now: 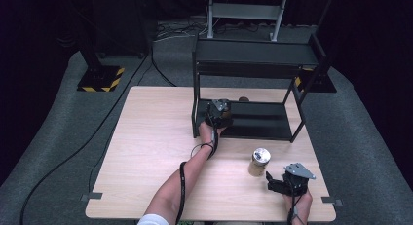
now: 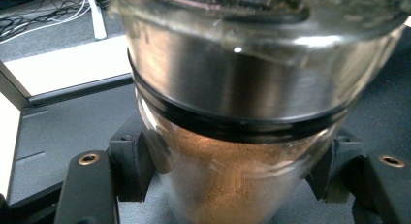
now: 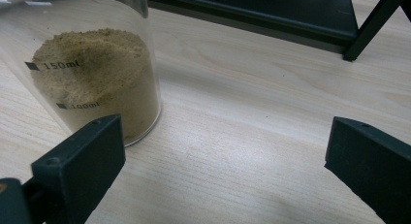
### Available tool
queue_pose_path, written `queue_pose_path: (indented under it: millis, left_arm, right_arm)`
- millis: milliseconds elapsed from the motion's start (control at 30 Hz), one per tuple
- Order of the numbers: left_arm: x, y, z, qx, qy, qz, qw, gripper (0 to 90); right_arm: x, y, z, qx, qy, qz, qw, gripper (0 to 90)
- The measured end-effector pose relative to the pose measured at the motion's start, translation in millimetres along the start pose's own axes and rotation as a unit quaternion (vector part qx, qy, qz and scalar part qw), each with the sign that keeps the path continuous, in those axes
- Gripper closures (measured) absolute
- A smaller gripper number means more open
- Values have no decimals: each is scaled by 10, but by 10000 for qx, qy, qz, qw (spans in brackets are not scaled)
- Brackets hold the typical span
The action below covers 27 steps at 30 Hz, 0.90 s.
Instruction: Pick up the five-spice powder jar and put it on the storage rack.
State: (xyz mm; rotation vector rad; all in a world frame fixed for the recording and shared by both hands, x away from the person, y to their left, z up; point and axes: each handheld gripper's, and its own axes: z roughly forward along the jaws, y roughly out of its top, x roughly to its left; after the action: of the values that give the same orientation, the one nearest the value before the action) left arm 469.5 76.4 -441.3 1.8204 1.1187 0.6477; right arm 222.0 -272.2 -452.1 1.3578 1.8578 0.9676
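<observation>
My left gripper [image 1: 220,114] reaches into the lower shelf of the black rack [image 1: 263,130]. In the left gripper view it [image 2: 232,168] is shut on a glass jar [image 2: 237,88] of brown powder with a steel band and a black ring; both pads press its sides just below the ring. A second jar [image 1: 259,161] with a silver lid stands on the table at the front right. It holds tan powder and has volume marks [image 3: 92,73]. My right gripper [image 1: 271,180] rests just right of it, open [image 3: 228,146], its left jaw close to the glass without touching it.
The rack's upper shelf [image 1: 253,52] hangs over the lower one, with posts at each corner. A small brown object [image 1: 243,99] lies behind the rack on the wooden table [image 1: 156,137]. A metal stand [image 1: 243,13] and cables [image 1: 170,32] are on the floor beyond.
</observation>
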Motion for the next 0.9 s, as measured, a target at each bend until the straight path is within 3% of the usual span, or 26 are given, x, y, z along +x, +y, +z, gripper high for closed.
queue_pose_path:
  millis: [133,233,333,433,700,900]
  left_arm:
    - [1,15,4,108,22,-23,9999,250]
    - [-17,6,-27,186,53,81,9998,148]
    - [34,28,-89,344,-113,-30,9993,74]
    - [37,86,-145,579,-211,48,9981,4]
    - [10,94,-430,962,-485,328,9936,0]
    - [41,-24,-749,1033,-792,588,9898,0]
  right_arm:
    - [1,-2,-1,-7,-1,0,10000,0]
    - [4,-6,-2,-16,-6,-10,10000,0]
    - [3,-4,-2,-12,-5,-9,10000,0]
    - [3,-4,-2,-12,-5,-9,10000,0]
    - [12,-2,-1,-5,-23,-17,10000,0]
    - [11,2,1,5,-22,-28,10000,0]
